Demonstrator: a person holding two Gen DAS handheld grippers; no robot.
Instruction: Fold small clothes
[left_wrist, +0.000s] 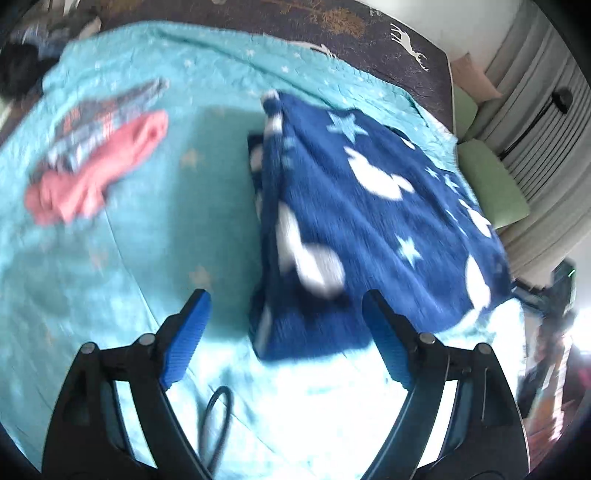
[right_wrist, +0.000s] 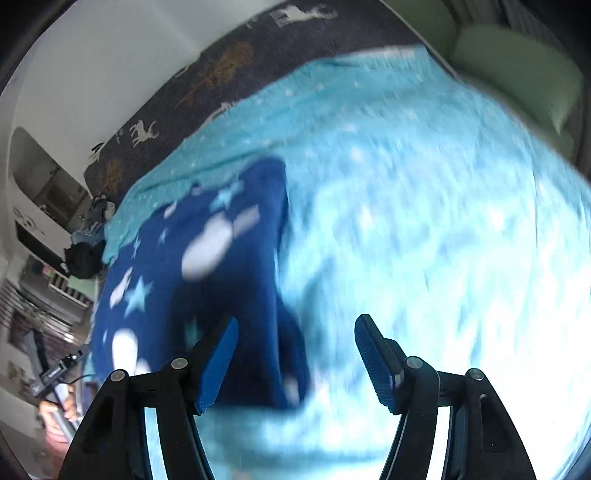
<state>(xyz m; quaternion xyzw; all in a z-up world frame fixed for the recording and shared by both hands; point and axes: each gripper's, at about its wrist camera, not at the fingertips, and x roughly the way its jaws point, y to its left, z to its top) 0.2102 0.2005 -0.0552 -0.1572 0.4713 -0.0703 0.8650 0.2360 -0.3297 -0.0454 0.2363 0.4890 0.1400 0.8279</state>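
A dark blue fleece garment (left_wrist: 369, 221) with white shapes and pale stars lies folded on the turquoise bedspread (left_wrist: 155, 229). In the left wrist view my left gripper (left_wrist: 286, 299) stands open over the garment's near left edge, its blue pads (left_wrist: 186, 339) apart and clear of the cloth. In the right wrist view the same blue garment (right_wrist: 192, 266) lies to the left. My right gripper (right_wrist: 297, 325) is open above its near right corner, with nothing pinched between the pads (right_wrist: 375, 363). Both views are blurred.
A pink garment (left_wrist: 99, 170) and a striped patterned one (left_wrist: 92, 122) lie at the far left of the bedspread. A dark cover with deer prints (left_wrist: 332, 22) lies beyond. Green cushions (left_wrist: 491, 184) sit at the right. A black cable (left_wrist: 218, 424) loops near the front edge.
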